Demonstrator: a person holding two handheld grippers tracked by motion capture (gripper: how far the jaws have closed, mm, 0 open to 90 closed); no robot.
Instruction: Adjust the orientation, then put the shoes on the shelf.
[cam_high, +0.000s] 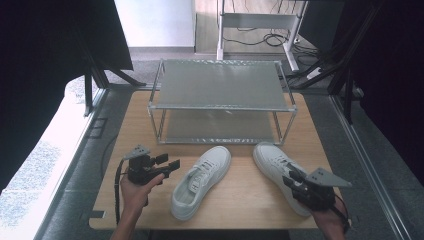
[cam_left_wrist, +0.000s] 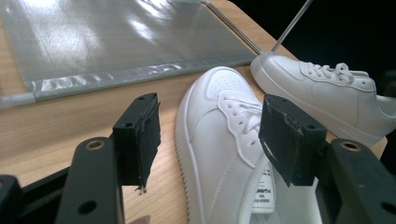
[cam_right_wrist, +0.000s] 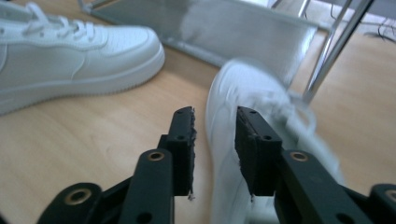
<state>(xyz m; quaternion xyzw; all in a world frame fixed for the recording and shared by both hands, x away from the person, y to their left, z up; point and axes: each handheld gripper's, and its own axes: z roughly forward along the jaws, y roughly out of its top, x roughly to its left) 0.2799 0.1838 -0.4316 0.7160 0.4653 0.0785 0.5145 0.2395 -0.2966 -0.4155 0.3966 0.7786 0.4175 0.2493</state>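
Two shoes, left shoe (cam_high: 201, 181) & right shoe (cam_high: 280, 172), noted on table (cam_high: 240, 200); rack (cam_high: 222, 102) unfilled. Left gripper (cam_left_wrist: 210, 140) open, right gripper (cam_right_wrist: 215, 149) part-open; nothing gripped. Placement judged outstanding.

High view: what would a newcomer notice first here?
Two white shoes lie on the wooden table, the left shoe mid-table and the right shoe beside it. Behind them stands an empty two-tier rack. A hand-held gripper waits at each side, the left gripper open near the left shoe.
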